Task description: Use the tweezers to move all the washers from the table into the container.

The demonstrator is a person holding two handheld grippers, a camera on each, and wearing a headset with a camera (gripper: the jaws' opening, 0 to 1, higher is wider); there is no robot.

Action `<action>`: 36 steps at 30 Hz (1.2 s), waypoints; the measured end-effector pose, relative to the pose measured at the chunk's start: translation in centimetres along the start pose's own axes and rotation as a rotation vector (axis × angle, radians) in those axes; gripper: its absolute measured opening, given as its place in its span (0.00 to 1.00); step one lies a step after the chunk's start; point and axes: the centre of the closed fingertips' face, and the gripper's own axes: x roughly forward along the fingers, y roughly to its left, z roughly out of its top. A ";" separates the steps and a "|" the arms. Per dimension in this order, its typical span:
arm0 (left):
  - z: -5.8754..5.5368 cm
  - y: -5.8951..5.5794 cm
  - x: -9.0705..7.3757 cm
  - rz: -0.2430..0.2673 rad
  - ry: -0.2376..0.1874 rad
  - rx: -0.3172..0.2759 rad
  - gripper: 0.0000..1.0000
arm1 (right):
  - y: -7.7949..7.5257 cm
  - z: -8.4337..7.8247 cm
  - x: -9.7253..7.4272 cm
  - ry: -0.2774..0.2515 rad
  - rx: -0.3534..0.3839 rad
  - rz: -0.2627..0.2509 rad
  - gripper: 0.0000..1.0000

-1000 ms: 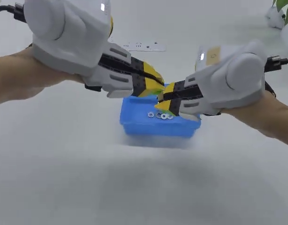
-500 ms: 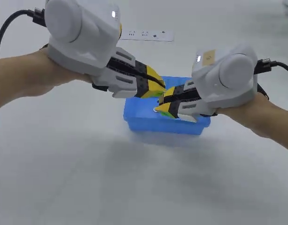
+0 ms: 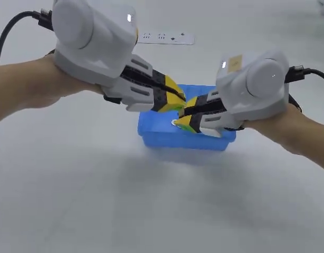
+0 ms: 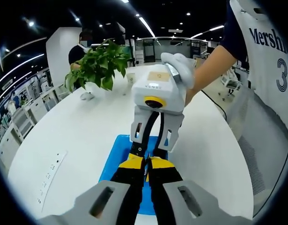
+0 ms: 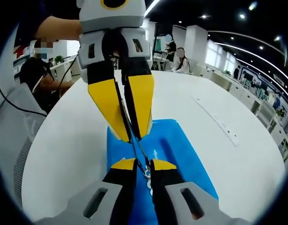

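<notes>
- Two grippers, the left gripper and the right gripper, each with two jaws.
- One pair of tweezers.
- One blue container.
- Washers: a small cluster inside the container, too small to count.
- One white table.
- One power strip.
- One potted plant.
- Two standing bystanders far back in the right gripper view.
- One seated bystander.
</notes>
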 end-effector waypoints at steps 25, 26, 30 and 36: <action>6.3 -3.7 -4.7 -0.015 -0.137 0.070 0.06 | 3.5 4.6 -7.4 -0.129 -0.073 -0.008 0.10; 6.4 -3.9 -5.0 -0.014 -0.140 0.073 0.06 | 3.6 4.8 -7.7 -0.133 -0.073 -0.011 0.10; 6.6 -4.7 -5.7 -0.007 -0.159 0.063 0.06 | 4.4 5.3 -8.7 -0.145 -0.070 -0.021 0.09; 6.3 -5.8 -5.9 -0.006 -0.165 0.052 0.06 | 5.8 5.1 -9.1 -0.116 -0.099 -0.026 0.08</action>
